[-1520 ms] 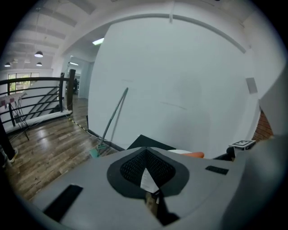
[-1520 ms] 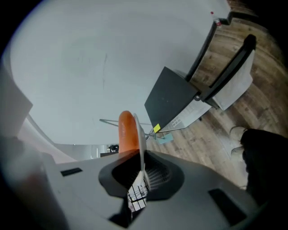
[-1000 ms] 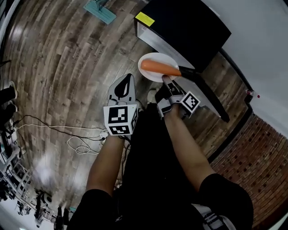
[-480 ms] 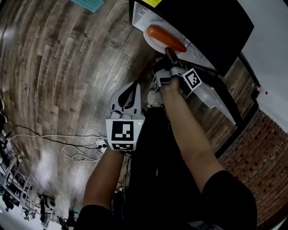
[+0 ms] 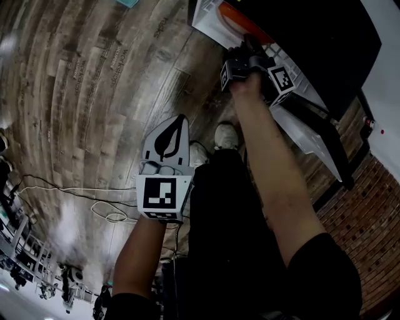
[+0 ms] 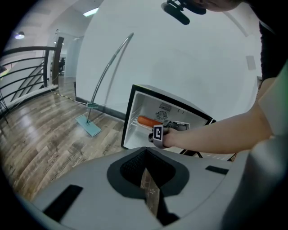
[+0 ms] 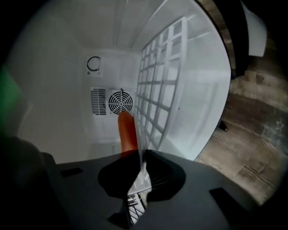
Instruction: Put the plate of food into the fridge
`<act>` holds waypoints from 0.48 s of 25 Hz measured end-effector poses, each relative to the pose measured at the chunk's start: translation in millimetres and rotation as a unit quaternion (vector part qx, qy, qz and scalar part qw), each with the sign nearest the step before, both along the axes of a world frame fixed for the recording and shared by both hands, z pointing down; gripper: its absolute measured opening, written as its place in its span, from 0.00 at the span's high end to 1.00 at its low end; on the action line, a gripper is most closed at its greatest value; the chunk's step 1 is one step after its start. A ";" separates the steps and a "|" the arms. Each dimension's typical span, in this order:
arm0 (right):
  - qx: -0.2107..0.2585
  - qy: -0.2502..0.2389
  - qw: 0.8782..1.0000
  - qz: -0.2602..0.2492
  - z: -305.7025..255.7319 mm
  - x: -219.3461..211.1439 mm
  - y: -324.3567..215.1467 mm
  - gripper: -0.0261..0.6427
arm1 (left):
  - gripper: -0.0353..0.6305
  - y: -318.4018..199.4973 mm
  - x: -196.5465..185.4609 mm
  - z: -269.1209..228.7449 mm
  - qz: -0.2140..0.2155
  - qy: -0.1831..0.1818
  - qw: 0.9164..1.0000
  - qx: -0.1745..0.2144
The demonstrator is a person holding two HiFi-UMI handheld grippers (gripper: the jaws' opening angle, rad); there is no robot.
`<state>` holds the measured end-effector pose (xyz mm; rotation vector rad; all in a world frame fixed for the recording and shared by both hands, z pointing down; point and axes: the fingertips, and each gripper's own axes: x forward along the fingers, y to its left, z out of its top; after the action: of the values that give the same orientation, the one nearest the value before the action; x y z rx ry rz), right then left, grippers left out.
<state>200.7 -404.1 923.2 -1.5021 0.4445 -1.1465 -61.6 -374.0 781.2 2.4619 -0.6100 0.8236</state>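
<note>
Since a second ago the right gripper (image 5: 249, 45) has gone from just outside the fridge (image 5: 312, 50) into its open front, taking the plate (image 5: 214, 15) with it; the left gripper (image 5: 179, 119) now hangs farther back from the fridge, over the wood floor (image 5: 87, 94). Nearest the person and well short of the fridge, the left gripper points toward the open front with its jaws closed together and nothing between them; its own view looks over those jaws (image 6: 146, 173) at the fridge ahead. A light shoe (image 5: 225, 134) stands on the floor between the left gripper and the fridge. To the right of the opening, the fridge door (image 5: 315, 140) is swung out, its pale inner side up. At the fridge's mouth the right arm is stretched forward; the right gripper's jaws (image 7: 140, 170) are beginning to open, with the plate's thin rim (image 7: 141, 150) still pinched edge-on between them. The plate is inside the fridge, close alongside its white wire shelf (image 7: 164, 90); whether it rests on the shelf I cannot tell. On the plate lies a long orange piece of food (image 7: 127, 132), pointing toward the fridge's back wall; a round fan grille (image 7: 120, 102) sits on that wall, beyond the food. Left of the fridge, against the far wall, leans a mop (image 6: 90, 125).
</note>
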 end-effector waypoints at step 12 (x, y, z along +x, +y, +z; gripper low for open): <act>-0.049 0.075 0.995 -0.036 -13.1 7.0 -37.7 0.67 | 0.95 6.5 -6.0 13.4 -0.015 -0.005 1.000 -0.025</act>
<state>207.7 -441.9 910.1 -1.6781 0.5549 -1.1283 -67.6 -367.5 794.6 2.3984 -0.6217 0.8302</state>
